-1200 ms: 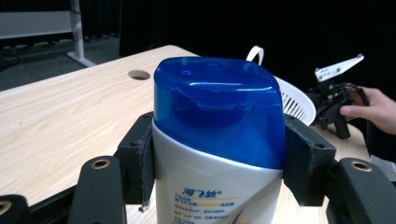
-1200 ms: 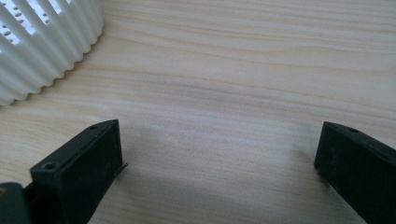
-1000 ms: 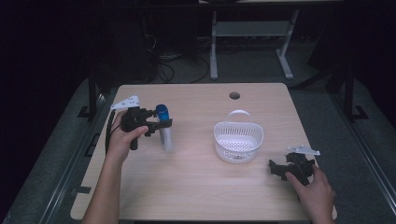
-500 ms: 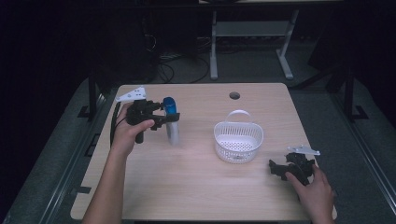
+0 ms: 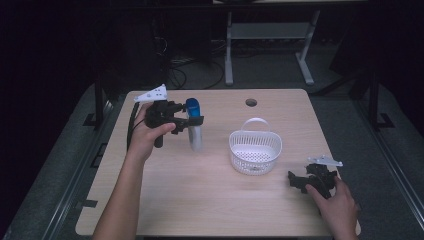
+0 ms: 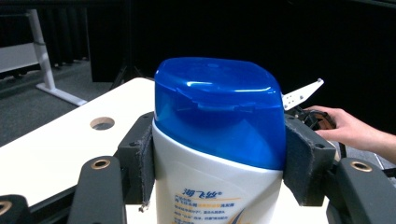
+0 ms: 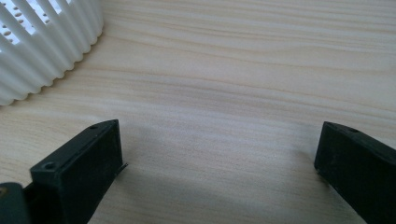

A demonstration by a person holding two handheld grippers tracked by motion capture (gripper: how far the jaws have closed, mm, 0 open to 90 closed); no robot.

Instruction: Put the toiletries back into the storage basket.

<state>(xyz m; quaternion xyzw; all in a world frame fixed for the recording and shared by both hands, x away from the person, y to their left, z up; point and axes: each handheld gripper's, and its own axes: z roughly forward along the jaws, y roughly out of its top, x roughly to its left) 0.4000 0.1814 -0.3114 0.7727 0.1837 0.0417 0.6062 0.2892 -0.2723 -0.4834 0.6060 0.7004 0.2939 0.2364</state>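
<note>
White plastic shampoo bottle with blue cap (image 5: 194, 125), clamped upright in left gripper (image 5: 192, 121) near desk's (image 5: 200, 200) far left corner, white ribbed basket (image 5: 255, 150) mid-desk, right gripper (image 5: 292, 180) jaws apart by right edge.

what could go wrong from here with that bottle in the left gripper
The left gripper clamps the bottle high up, partly on its smooth blue cap, so the body might swing or slip. Carried toward the white basket, it could knock the light basket or catch its handle.
</note>
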